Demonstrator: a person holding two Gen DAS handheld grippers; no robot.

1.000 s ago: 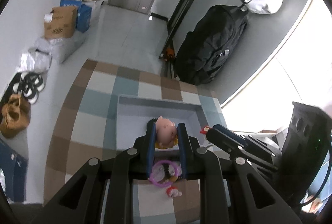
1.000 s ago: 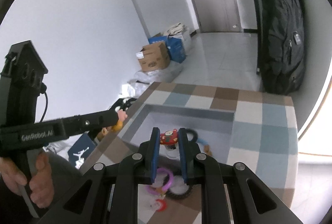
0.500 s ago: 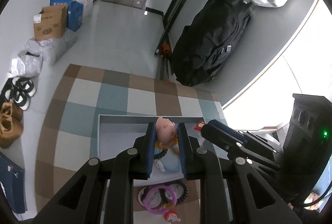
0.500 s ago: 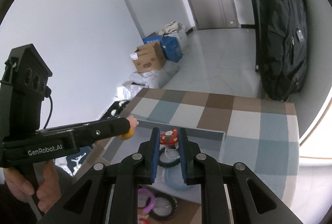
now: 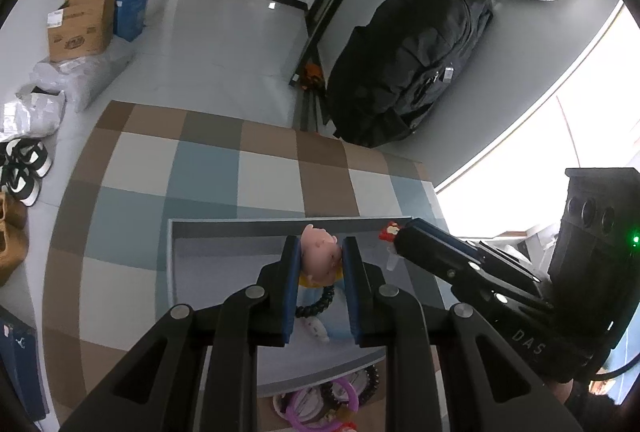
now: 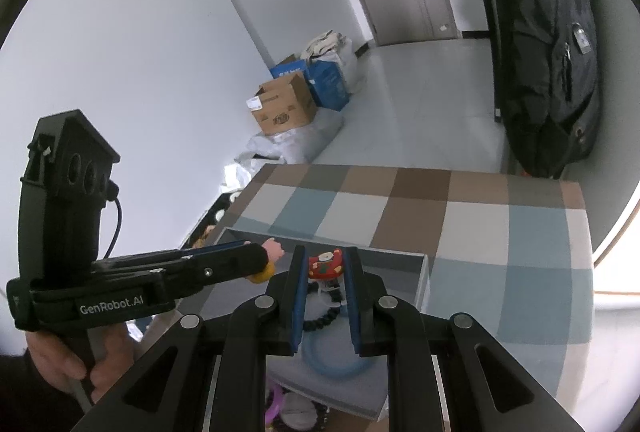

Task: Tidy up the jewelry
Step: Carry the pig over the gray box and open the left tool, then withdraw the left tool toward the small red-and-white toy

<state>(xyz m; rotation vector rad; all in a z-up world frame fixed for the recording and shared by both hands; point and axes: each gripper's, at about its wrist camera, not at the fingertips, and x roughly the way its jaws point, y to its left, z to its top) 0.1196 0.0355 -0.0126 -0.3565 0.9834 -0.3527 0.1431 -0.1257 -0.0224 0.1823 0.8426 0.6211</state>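
Note:
My left gripper [image 5: 319,252] is shut on a pink pig charm [image 5: 320,252] with a yellow collar; a black bead bracelet [image 5: 318,302] hangs from it above the grey tray [image 5: 224,228]. My right gripper [image 6: 325,264] is shut on a red and white charm [image 6: 325,266] whose black bead bracelet [image 6: 320,320] hangs over the same tray [image 6: 420,272]. A light blue ring [image 6: 336,360] lies in the tray. A purple ring [image 5: 320,404] and dark beads [image 5: 370,386] lie on the cloth in front of the tray. The left gripper also shows in the right wrist view [image 6: 266,258], the right one in the left wrist view [image 5: 394,232].
The tray sits on a checked brown, blue and white cloth [image 5: 208,171]. A black backpack [image 5: 408,59] leans against the wall beyond the table. Cardboard boxes [image 5: 80,23] and shoes [image 5: 24,167] stand on the floor at the left.
Both grippers have lifted their charm bracelets and carried them forward, from over the loose rings to over the grey tray. The tray now lies directly under both.

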